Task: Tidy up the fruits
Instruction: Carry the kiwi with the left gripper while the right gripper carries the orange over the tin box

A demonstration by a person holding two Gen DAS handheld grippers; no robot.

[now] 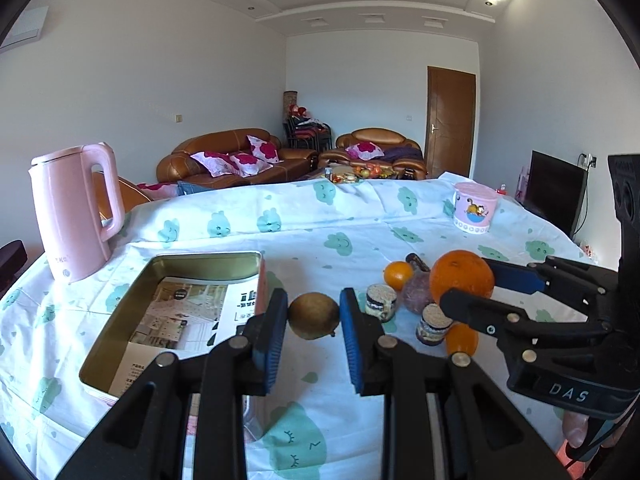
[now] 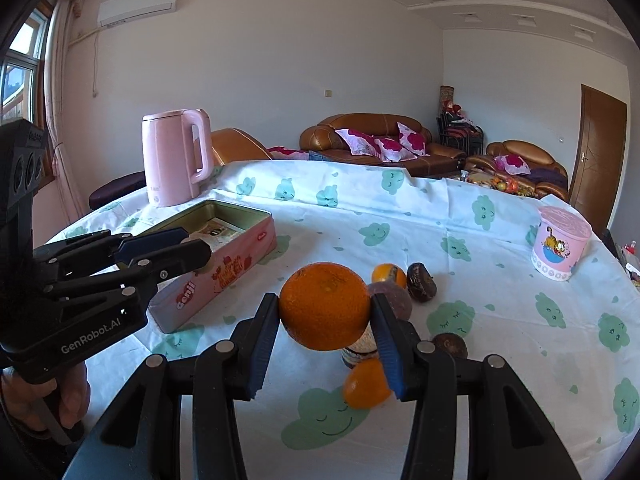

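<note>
Above the worktop (image 1: pixel 320 232), the left gripper (image 1: pixel 314 318) is clamping its fingers on a brownish-green fruit (image 1: pixel 314 315), while the right gripper (image 2: pixel 325 322) is clamping a large orange (image 2: pixel 325 306).

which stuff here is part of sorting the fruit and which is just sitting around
Part of the job:
- brown fruit in the left gripper
- big orange in the right gripper
- small oranges
- open tin

Just lying about:
- pink kettle
- pink cup
- small jars

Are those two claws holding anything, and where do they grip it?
Left gripper: small brownish-green round fruit, pinched at its sides. Right gripper: large round orange, likewise.
</note>
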